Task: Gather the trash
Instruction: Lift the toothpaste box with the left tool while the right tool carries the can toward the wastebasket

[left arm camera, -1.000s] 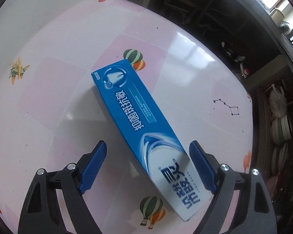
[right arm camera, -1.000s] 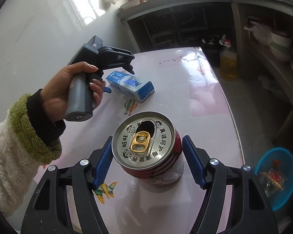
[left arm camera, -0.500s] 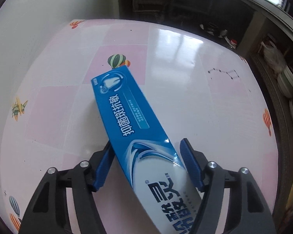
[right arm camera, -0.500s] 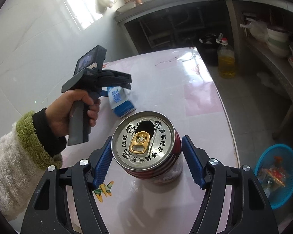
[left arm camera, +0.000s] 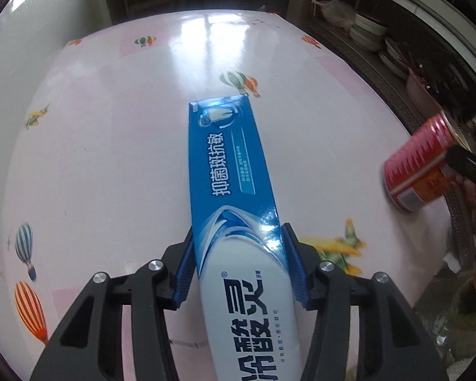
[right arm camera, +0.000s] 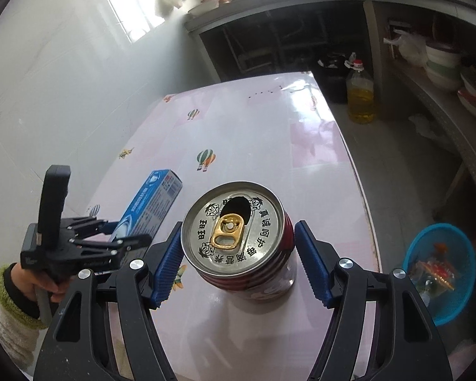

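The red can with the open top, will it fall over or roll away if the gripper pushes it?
The red can stands upright on its flat base, so a gentle low push probably just slides it. Its opened top suggests it may be empty and light, so easily knocked. Tipped over, its round ribbed sides would likely roll across the glossy table.

pink table (right arm camera: 269, 133), red can (right arm camera: 238, 241), toothpaste box (left arm camera: 234, 171)

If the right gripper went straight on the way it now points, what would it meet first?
The red can. It stands upright on the pink table, already between the right gripper's blue pads, which sit slightly apart from its sides. Going on, the can would probably reach the throat of the gripper, though depth is hard to judge.
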